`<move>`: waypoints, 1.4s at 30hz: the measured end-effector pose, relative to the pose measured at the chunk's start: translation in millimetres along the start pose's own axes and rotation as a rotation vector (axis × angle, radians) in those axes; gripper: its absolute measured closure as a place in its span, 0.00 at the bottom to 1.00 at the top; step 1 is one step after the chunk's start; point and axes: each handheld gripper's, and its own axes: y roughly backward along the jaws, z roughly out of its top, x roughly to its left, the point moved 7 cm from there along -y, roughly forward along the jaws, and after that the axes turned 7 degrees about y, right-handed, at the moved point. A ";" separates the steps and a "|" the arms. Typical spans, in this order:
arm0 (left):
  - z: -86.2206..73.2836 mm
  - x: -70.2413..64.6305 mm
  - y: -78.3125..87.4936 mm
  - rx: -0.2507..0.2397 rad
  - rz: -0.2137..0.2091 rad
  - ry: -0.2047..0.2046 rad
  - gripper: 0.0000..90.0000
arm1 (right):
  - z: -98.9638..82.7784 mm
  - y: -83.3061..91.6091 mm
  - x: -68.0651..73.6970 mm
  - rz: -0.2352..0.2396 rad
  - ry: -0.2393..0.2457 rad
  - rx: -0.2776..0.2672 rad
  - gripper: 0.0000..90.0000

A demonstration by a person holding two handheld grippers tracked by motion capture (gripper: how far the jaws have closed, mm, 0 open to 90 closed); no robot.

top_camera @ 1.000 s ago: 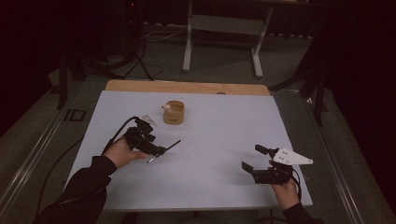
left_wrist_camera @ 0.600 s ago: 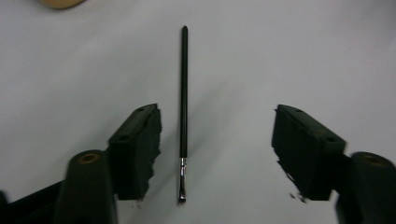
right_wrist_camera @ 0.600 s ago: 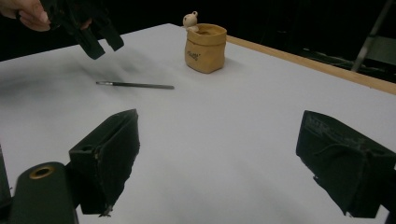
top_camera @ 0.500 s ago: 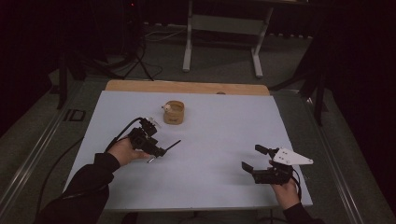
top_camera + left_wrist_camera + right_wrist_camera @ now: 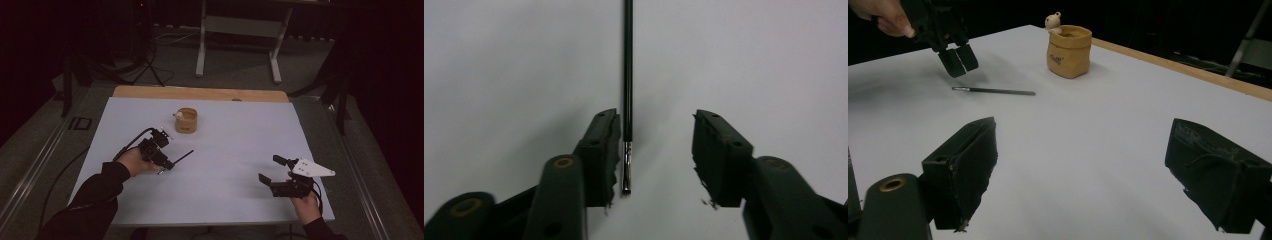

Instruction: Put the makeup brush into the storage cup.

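Now the left tongs [image 5: 656,150], closing, straddle the black pen [image 5: 627,75] unclamped; the right tongs [image 5: 1098,170] gape wide.

black pen [image 5: 627,65], tan pot [image 5: 1068,50], white table [image 5: 240,135]

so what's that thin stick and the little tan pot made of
The stick: glossy black shaft, maybe lacquered wood or plastic, ending in a shiny silver metal-looking tip. The pot: matte tan with a rolled rim like a paper bag, possibly ceramic or resin; hard to tell.
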 end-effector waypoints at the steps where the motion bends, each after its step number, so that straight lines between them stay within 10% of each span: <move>1: -0.5 0.6 -1.0 0.006 0.009 -0.005 0.63 | -0.1 -0.1 0.1 0.000 -0.001 0.001 0.15; 42: 2.1 6.4 -29.5 0.126 0.118 -0.063 0.94 | -0.6 -0.5 -0.1 0.001 0.000 0.002 0.15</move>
